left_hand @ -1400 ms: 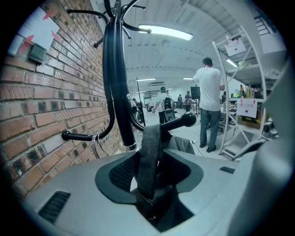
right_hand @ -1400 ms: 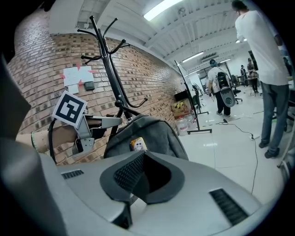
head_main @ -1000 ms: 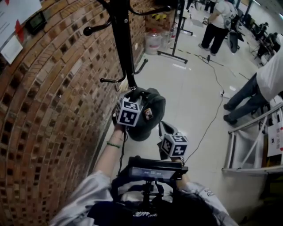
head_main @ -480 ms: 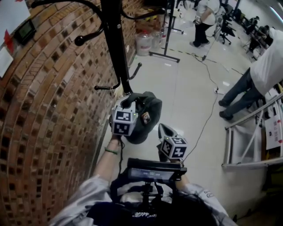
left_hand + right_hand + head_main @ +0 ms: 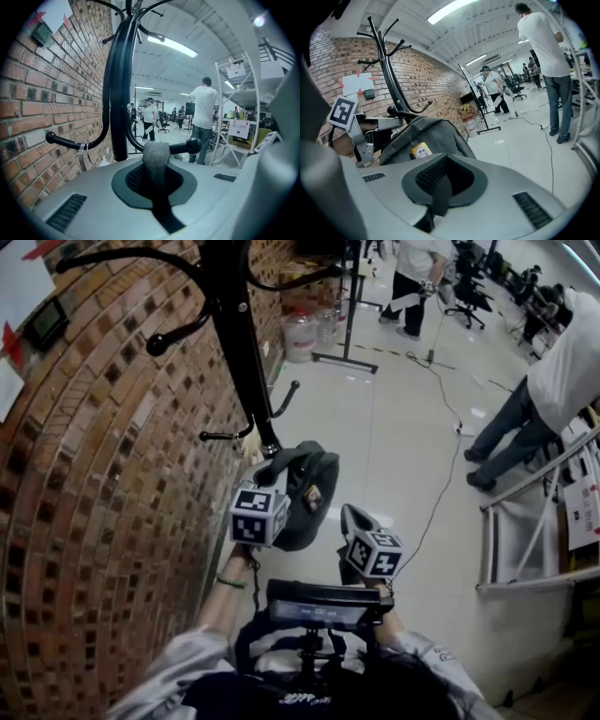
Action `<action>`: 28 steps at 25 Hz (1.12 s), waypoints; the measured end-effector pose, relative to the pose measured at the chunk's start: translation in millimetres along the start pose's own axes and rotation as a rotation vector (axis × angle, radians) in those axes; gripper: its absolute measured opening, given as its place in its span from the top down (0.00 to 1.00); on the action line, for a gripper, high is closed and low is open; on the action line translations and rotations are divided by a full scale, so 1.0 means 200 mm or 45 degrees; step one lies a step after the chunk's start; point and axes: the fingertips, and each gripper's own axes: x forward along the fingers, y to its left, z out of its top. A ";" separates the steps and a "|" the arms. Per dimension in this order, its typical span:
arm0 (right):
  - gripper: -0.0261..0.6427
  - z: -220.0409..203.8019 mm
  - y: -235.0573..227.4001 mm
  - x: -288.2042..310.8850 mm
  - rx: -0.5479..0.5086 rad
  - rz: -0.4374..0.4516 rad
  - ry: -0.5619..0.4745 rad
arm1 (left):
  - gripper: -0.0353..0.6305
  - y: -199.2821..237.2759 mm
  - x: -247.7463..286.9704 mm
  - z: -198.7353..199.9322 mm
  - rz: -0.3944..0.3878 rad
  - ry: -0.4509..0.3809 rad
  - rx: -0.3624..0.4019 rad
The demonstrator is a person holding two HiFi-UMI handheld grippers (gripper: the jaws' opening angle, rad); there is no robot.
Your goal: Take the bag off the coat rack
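A dark grey bag (image 5: pixel 307 491) with a small yellow patch (image 5: pixel 421 150) hangs low beside the black coat rack (image 5: pixel 232 343). My left gripper (image 5: pixel 266 474) is shut on the bag's grey top strap (image 5: pixel 156 157), which rises from between the jaws. Right behind the strap runs a rack hook with a ball end (image 5: pixel 193 145); I cannot tell whether the strap rests on it. My right gripper (image 5: pixel 354 518) hovers to the right of the bag, shut, with nothing between its jaws. In the right gripper view the bag (image 5: pixel 426 136) fills the middle ahead of the right gripper (image 5: pixel 440 185).
A brick wall (image 5: pixel 103 474) runs close along the left. Other rack hooks (image 5: pixel 225 435) stick out at several heights. A cable (image 5: pixel 441 493) crosses the pale floor. People (image 5: pixel 553 381) stand at the right and far back. A metal frame (image 5: pixel 525 549) stands at the right.
My left gripper has drawn down and back toward me at the bag's top. The right gripper has stayed beside the bag. The view has tilted up, showing more of the rack.
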 end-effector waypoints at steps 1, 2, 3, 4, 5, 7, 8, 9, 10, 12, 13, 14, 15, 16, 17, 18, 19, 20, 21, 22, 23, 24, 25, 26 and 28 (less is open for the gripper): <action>0.95 0.00 0.00 0.00 0.004 0.004 -0.001 | 0.94 -0.02 -0.02 0.01 -0.002 0.003 0.003; 0.95 -0.01 0.00 0.00 0.009 0.008 -0.002 | 0.94 -0.04 -0.06 0.03 -0.005 0.010 0.010; 0.95 -0.01 0.00 0.00 0.014 0.012 -0.003 | 0.94 -0.07 -0.09 0.05 -0.014 0.010 0.020; 0.95 -0.01 0.00 0.00 0.021 0.017 -0.004 | 0.94 -0.10 -0.12 0.08 -0.032 -0.007 0.026; 0.95 -0.01 0.00 0.00 0.027 0.022 -0.004 | 0.94 -0.13 -0.14 0.10 -0.054 -0.038 0.028; 0.95 -0.02 0.00 0.00 0.038 0.034 -0.006 | 0.94 -0.16 -0.18 0.14 -0.075 -0.102 0.047; 0.95 -0.02 0.00 -0.01 0.040 0.039 -0.008 | 0.94 -0.18 -0.20 0.15 -0.079 -0.116 0.061; 0.95 -0.02 0.01 -0.01 0.041 0.043 -0.012 | 0.94 -0.20 -0.22 0.15 -0.088 -0.120 0.073; 0.95 -0.02 0.01 -0.02 0.041 0.048 -0.017 | 0.94 -0.22 -0.23 0.14 -0.102 -0.119 0.085; 0.95 -0.02 0.01 -0.04 0.041 0.050 -0.022 | 0.94 -0.27 -0.24 0.11 -0.124 -0.113 0.105; 0.95 -0.02 0.00 -0.05 0.041 0.049 -0.017 | 0.94 -0.30 -0.25 0.09 -0.128 -0.107 0.108; 0.95 -0.04 -0.01 -0.06 0.040 0.048 -0.008 | 0.94 -0.32 -0.26 0.06 -0.128 -0.099 0.101; 0.95 -0.06 -0.02 -0.08 0.041 0.049 0.001 | 0.94 -0.33 -0.27 0.03 -0.123 -0.088 0.081; 0.95 -0.08 -0.03 -0.10 0.043 0.053 0.006 | 0.94 -0.33 -0.29 0.00 -0.113 -0.075 0.049; 0.95 -0.10 -0.05 -0.12 0.045 0.054 0.009 | 0.94 -0.33 -0.31 -0.04 -0.100 -0.060 0.011; 0.95 -0.11 -0.06 -0.15 0.045 0.049 0.011 | 0.94 -0.33 -0.33 -0.07 -0.084 -0.043 -0.028; 0.95 -0.13 -0.08 -0.17 0.043 0.041 0.015 | 0.94 -0.33 -0.35 -0.10 -0.065 -0.027 -0.062; 0.95 -0.15 -0.11 -0.20 0.043 0.033 0.021 | 0.94 -0.33 -0.37 -0.14 -0.047 -0.009 -0.089; 0.95 -0.17 -0.13 -0.22 0.046 0.029 0.026 | 0.94 -0.33 -0.39 -0.18 -0.029 0.010 -0.108; 0.95 -0.18 -0.15 -0.24 0.050 0.028 0.029 | 0.94 -0.33 -0.41 -0.22 -0.012 0.030 -0.119; 0.95 -0.19 -0.16 -0.26 0.052 0.029 0.028 | 0.94 -0.34 -0.42 -0.26 0.002 0.048 -0.124; 0.95 -0.19 -0.17 -0.29 0.053 0.032 0.024 | 0.94 -0.35 -0.44 -0.30 0.013 0.064 -0.123; 0.95 -0.19 -0.17 -0.31 0.050 0.035 0.019 | 0.94 -0.36 -0.46 -0.34 0.023 0.079 -0.120; 0.95 -0.19 -0.18 -0.32 0.046 0.039 0.016 | 0.94 -0.37 -0.47 -0.38 0.032 0.092 -0.115; 0.95 -0.20 -0.17 -0.35 0.035 0.055 0.019 | 0.94 -0.38 -0.51 -0.46 0.053 0.121 -0.111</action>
